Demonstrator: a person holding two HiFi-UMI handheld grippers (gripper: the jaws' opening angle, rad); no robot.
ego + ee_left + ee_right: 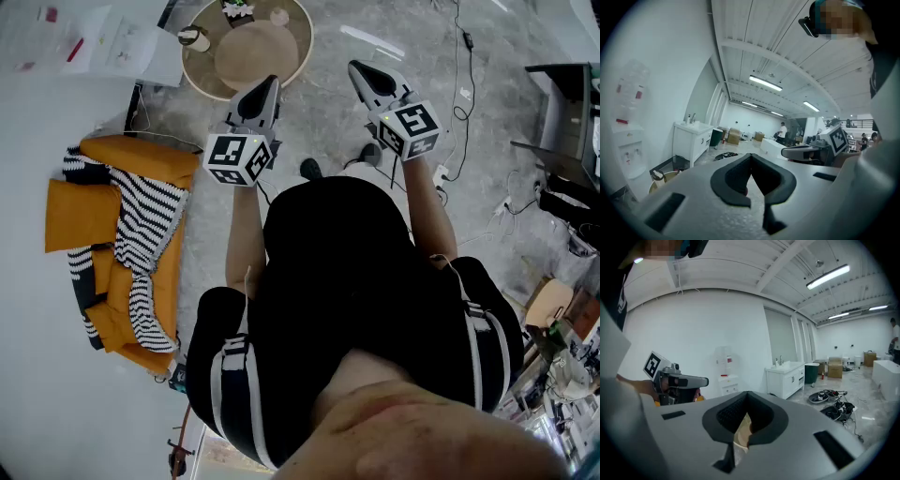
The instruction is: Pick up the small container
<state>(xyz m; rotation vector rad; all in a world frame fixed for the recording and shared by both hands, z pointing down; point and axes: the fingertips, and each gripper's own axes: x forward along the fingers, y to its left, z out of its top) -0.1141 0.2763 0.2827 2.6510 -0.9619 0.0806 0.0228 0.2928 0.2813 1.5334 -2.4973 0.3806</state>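
The small container (195, 38), a pale cup with a dark lid, stands at the left edge of a round wooden table (295, 56) on the floor ahead. In the left gripper view the small container (658, 175) shows low at the left. My left gripper (271, 84) is held in the air short of the table, jaws shut, nothing between them. My right gripper (357, 68) hovers to the right of the table, also shut and empty. In their own views the left gripper (751, 158) and right gripper (747, 397) point level into the room.
Two more small objects (278, 16) sit at the table's far side. An orange armchair with a striped blanket (122, 234) stands at the left. Cables (461, 89) run over the floor at the right. A white sink cabinet (691, 138) lines the wall.
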